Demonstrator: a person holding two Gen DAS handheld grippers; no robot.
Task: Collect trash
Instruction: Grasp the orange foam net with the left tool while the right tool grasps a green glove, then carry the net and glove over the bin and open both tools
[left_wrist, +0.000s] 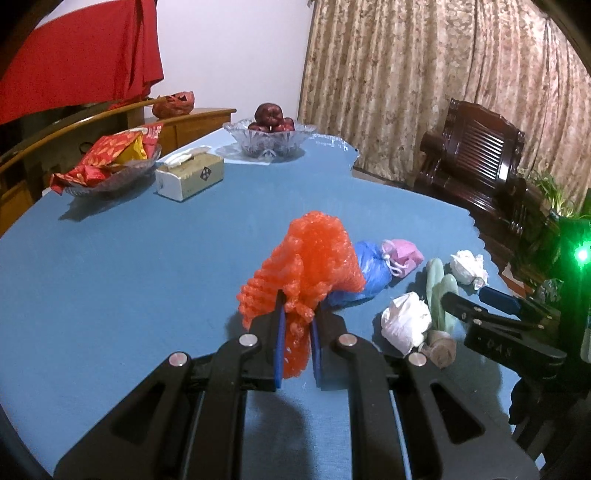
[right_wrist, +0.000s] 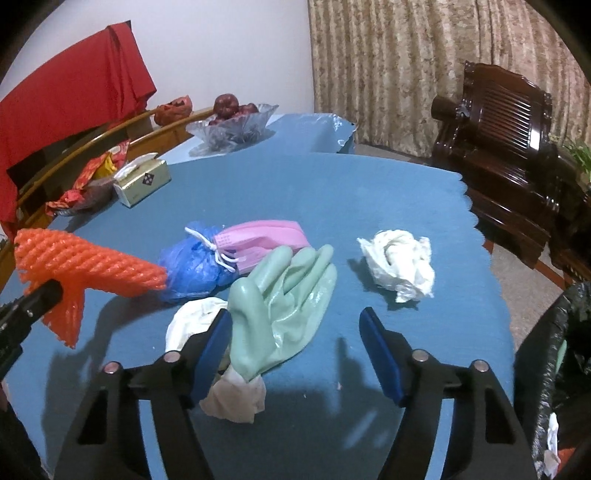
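Note:
My left gripper (left_wrist: 298, 306) is shut on an orange foam fruit net (left_wrist: 310, 258), held above the blue table; the net also shows in the right wrist view (right_wrist: 88, 266). My right gripper (right_wrist: 295, 321) is open, its jaws either side of a pale green rubber glove (right_wrist: 291, 299) lying on the table. Near it lie a blue plastic bag (right_wrist: 192, 266), a pink face mask (right_wrist: 266, 240), a crumpled white tissue (right_wrist: 399, 266) and another white wad (right_wrist: 188, 321). The right gripper shows in the left wrist view (left_wrist: 476, 299).
A black trash bag (right_wrist: 554, 369) hangs at the table's right edge. At the back stand a tissue box (left_wrist: 190, 175), a glass bowl of snack packets (left_wrist: 110, 166) and a glass fruit bowl (left_wrist: 271, 136). A dark wooden chair (right_wrist: 509, 155) stands at right.

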